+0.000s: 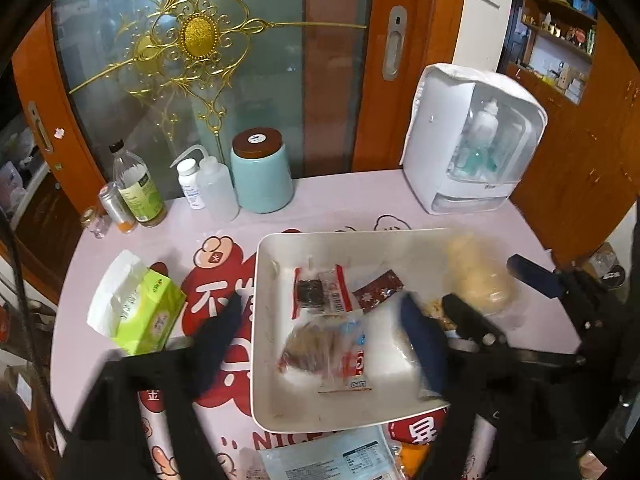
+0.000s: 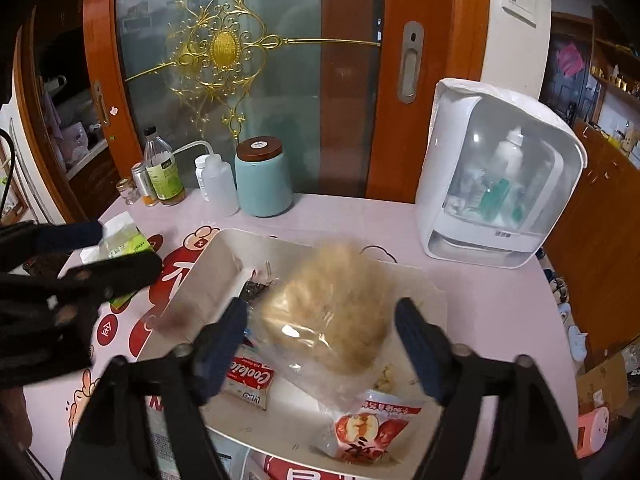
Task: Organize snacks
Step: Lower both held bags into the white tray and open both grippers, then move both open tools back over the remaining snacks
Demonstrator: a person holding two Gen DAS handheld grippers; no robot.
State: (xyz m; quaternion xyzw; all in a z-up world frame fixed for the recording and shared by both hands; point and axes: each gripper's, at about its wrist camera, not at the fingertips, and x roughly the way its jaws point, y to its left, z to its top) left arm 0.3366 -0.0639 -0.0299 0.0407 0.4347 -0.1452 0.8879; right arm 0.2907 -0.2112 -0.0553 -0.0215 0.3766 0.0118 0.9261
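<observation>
The tray (image 1: 264, 320) is plain white. Under it the tablecloth (image 1: 320, 208) is pale pink with red-and-white cartoon shapes. At the near left stands a lime-green tissue box (image 1: 154, 320); at the far side, a pale teal jar (image 1: 262, 176) with a brown lid. The bun (image 2: 332, 312) in clear wrap is golden tan.

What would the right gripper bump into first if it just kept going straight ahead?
Most likely the bagged bread. It sits blurred right between the open fingers of the right gripper, above the white tray. How close it is cannot be told, and the fingers may already be around it.
</observation>
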